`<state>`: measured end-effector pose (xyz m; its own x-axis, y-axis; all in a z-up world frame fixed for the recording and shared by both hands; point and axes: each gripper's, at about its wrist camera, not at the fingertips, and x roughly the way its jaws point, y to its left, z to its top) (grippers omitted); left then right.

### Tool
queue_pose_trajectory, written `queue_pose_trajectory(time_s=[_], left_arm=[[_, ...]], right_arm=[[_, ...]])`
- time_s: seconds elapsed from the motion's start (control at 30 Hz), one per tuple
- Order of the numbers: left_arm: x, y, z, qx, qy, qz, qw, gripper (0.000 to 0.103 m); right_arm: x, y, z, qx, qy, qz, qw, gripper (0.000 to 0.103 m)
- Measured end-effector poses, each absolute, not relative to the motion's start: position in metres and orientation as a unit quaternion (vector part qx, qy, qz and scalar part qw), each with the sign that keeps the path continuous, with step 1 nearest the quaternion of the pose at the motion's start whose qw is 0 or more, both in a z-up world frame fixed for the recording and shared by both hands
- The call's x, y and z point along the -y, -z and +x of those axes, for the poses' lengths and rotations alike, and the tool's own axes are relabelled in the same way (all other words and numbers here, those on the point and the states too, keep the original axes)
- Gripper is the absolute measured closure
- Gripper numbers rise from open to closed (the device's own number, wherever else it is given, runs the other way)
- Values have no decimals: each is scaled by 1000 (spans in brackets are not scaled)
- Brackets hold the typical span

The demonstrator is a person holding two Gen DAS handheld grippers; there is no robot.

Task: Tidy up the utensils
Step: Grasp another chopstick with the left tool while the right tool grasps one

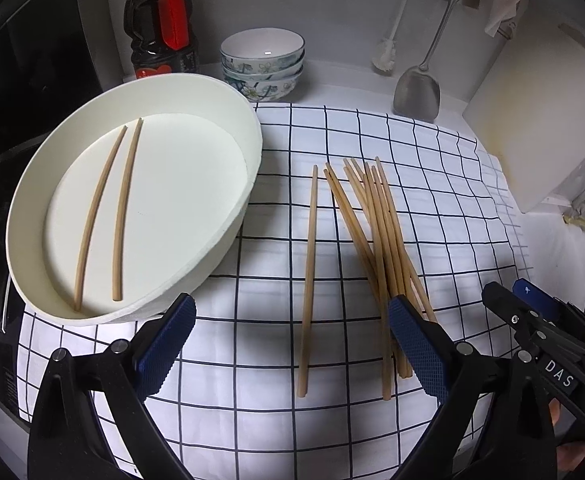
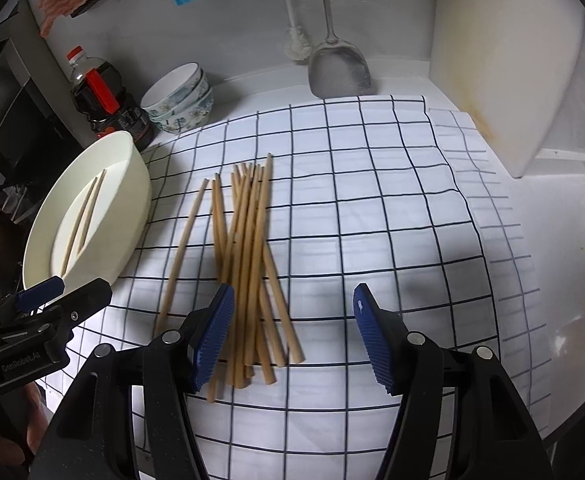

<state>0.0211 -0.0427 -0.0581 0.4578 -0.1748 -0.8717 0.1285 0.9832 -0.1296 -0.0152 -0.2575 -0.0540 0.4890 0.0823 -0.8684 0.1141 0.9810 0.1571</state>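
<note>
A pile of wooden chopsticks (image 1: 380, 248) (image 2: 248, 248) lies on the checked cloth (image 1: 432, 200) (image 2: 372, 200). One single chopstick (image 1: 308, 280) (image 2: 182, 256) lies apart to its left. A white oval tray (image 1: 232, 120) (image 2: 132, 200) at the left holds two chopsticks (image 1: 108, 212) (image 2: 82, 220). My left gripper (image 1: 292, 344) is open and empty above the single chopstick. My right gripper (image 2: 292, 332) is open and empty over the near ends of the pile; it also shows in the left wrist view (image 1: 532, 312).
Stacked patterned bowls (image 1: 262, 64) (image 2: 180, 100), a dark sauce bottle (image 1: 160, 28) (image 2: 104, 96), a metal spatula (image 1: 416, 92) (image 2: 338, 68) and a white brush (image 1: 388, 52) stand at the back. A white cutting board (image 1: 540, 100) (image 2: 504, 80) leans at the right.
</note>
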Motion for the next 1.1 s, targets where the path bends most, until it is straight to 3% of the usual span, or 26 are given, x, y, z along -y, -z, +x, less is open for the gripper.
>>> queue_pose_trajectory(time_s=[0.63,1.1], left_arm=[[58,90,20,-509,65,-23,858,8],[46,116,27,-504,43,-5,862,8]], right_arm=[[277,97,-11,-520,-7,94,849,44],[251,121,8,-509,-30,35,859,44]])
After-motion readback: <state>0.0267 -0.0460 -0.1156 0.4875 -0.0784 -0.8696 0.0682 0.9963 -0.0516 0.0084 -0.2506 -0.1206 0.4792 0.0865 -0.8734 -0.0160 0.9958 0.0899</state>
